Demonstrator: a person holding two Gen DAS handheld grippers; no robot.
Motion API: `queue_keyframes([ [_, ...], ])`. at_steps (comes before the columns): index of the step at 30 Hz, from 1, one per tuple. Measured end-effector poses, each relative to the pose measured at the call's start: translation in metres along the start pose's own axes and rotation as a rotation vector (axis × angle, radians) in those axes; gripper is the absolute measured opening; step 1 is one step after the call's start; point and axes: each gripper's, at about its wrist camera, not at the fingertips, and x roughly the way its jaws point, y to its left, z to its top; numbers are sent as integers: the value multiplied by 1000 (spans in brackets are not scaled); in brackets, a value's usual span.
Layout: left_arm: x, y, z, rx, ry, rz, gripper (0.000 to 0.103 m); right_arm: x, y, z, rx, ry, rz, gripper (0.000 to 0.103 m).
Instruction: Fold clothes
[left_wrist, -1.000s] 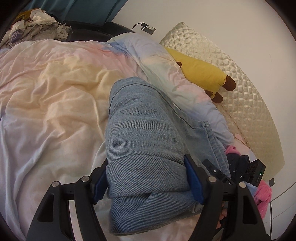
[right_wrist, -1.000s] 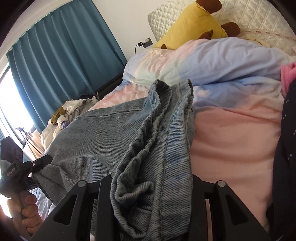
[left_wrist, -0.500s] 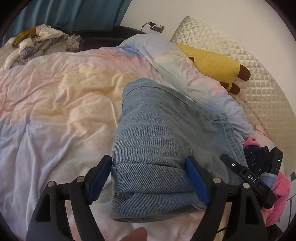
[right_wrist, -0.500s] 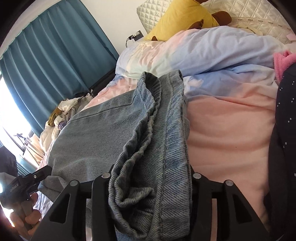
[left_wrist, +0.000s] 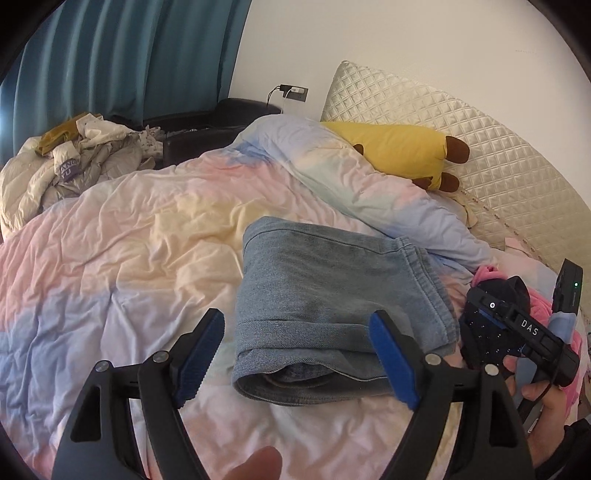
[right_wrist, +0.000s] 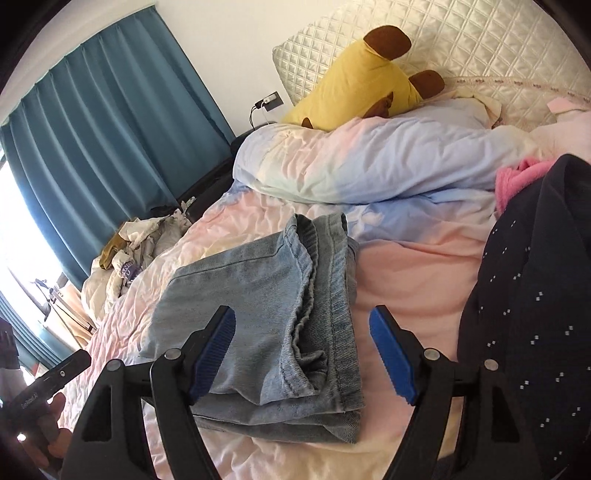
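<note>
Right wrist: right claw (right_wrist: 302, 350) just spread, above folded jeans (right_wrist: 266, 302); left claw (left_wrist: 295, 354) spread.

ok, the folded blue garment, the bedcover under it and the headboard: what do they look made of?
Folded garment: looks like denim, matte light-blue wash, diagonal twill weave and stitched hems visible.
Bedcover: soft woven fabric, probably cotton or a blend, matte, pastel tie-dye look, finely creased all over.
Headboard: quilted cream padding with a satin-like sheen, diamond stitching; the exact fabric is unclear.
</note>
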Motion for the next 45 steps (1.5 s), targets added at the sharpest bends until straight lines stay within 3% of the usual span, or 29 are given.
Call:
queue_keyframes([
  [9,-70,-6,5,35,-49,28,83,-62,53,2,-123,-50,-23,76],
  [23,-179,-13,0,88,-127,60,83,-154,131,-23,-177,-49,14,76],
  [30,-230,-16,-15,109,-169,68,83,-193,162,-48,-199,-35,19,76],
  [45,-306,-6,-60,143,-146,115,83,-255,210,-98,-226,-51,-3,76],
])
